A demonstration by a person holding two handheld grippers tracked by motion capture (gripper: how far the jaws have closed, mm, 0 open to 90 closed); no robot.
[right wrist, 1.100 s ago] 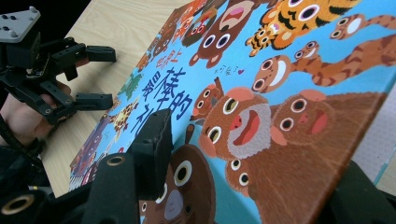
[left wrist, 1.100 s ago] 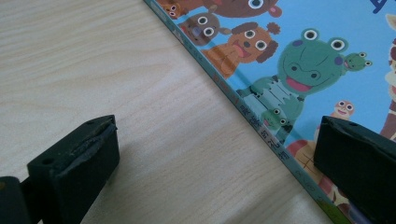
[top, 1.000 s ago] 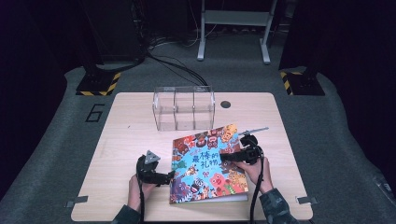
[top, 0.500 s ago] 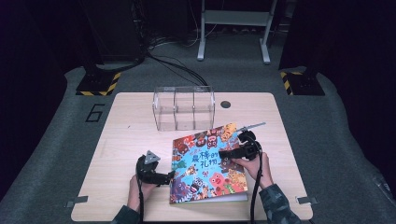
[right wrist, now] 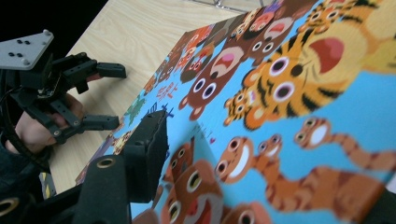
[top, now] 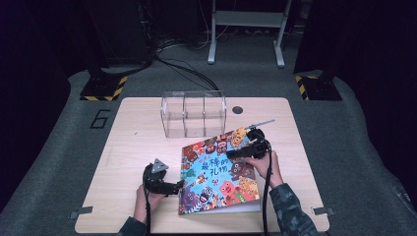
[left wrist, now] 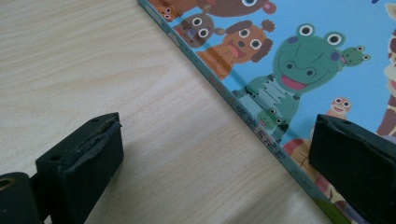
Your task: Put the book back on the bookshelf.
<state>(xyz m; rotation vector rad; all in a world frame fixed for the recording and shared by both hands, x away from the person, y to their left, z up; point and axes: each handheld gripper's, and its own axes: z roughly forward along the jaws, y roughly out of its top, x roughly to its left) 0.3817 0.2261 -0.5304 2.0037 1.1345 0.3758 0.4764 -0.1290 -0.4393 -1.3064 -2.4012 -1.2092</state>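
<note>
A picture book (top: 219, 174) with cartoon animals on its cover lies on the table, right of centre. My left gripper (top: 178, 187) rests low on the table at the book's left edge, open. In the left gripper view the spine (left wrist: 261, 126) runs between the jaws, one jaw over wood and one over the cover. My right gripper (top: 230, 154) is over the book's far right part. In the right gripper view the tilted cover (right wrist: 280, 116) passes between its spread jaws, hiding most of the far one. The left gripper (right wrist: 119, 96) also appears there, open.
A clear plastic box (top: 193, 113) with dividers stands behind the book near the table's far edge. The wooden table (top: 133, 142) has bare room left of the book. A small dark hole (top: 237, 110) sits right of the box. The floor around is dark.
My right gripper has moved left and a little farther onto the book's cover. The left gripper has stayed at the book's left edge.
</note>
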